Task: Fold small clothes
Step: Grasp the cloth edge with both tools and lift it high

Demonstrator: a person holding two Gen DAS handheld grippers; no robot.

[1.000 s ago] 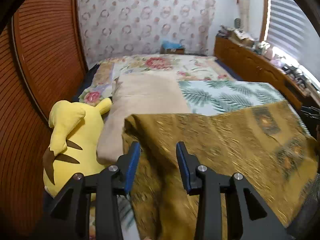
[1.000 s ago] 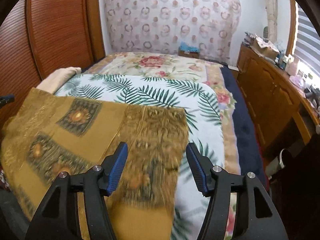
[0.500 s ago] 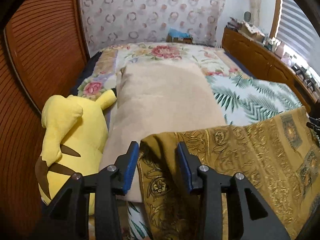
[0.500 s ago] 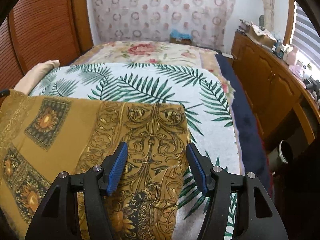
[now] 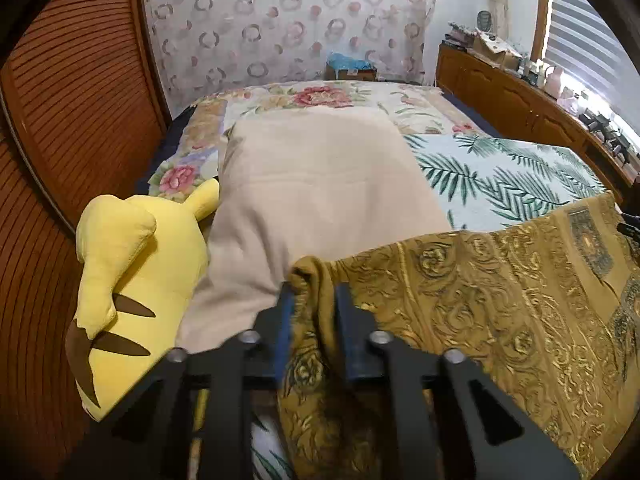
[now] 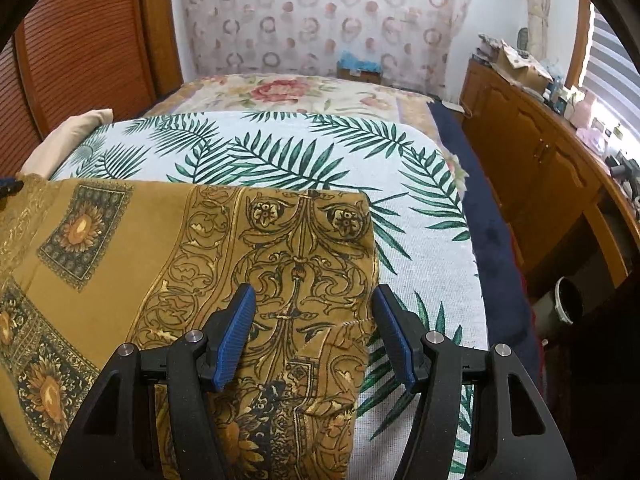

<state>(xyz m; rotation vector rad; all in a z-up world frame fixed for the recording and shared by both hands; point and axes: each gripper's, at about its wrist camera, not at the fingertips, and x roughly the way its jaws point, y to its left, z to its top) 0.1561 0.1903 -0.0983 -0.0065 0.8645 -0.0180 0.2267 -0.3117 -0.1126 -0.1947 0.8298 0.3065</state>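
**Ochre patterned garment on bed, left corner pinched, right corner unheld**

Item: ochre garment (image 5: 500,292), gold scrollwork and dark sunflower squares, spread across the near part of the bed (image 6: 452,216). It lay over a palm-leaf blanket (image 6: 288,152) and, at its left corner, over the edge of a beige pillow (image 5: 320,188).

Left gripper (image 5: 314,300): jaws had just been closing and stood narrow, clamped on a bunched fold at the garment's left corner. Cloth rose in a small hump between the blue pads and hung down below them.

Right gripper (image 6: 314,308): jaws stood wide, nothing pinched. The garment's right edge lay flat on the blanket beneath and between the fingers; the left pad (image 6: 236,336) sat over the printed cloth, the right finger over the blanket just beside the cloth's edge. Whether the pads touched the fabric could not be told.

Surroundings: yellow plush toy (image 5: 132,280) with brown stripes, lying against the pillow's left side beside a ribbed wooden panel (image 5: 72,120). Floral bedspread (image 5: 320,98) at the far end of the bed. Curtain (image 6: 320,20) with ring pattern behind it. Wooden dresser (image 6: 532,152) along the right wall, its top cluttered with small items too small to name. White bucket (image 6: 560,300) on the floor beside the bed's right side.
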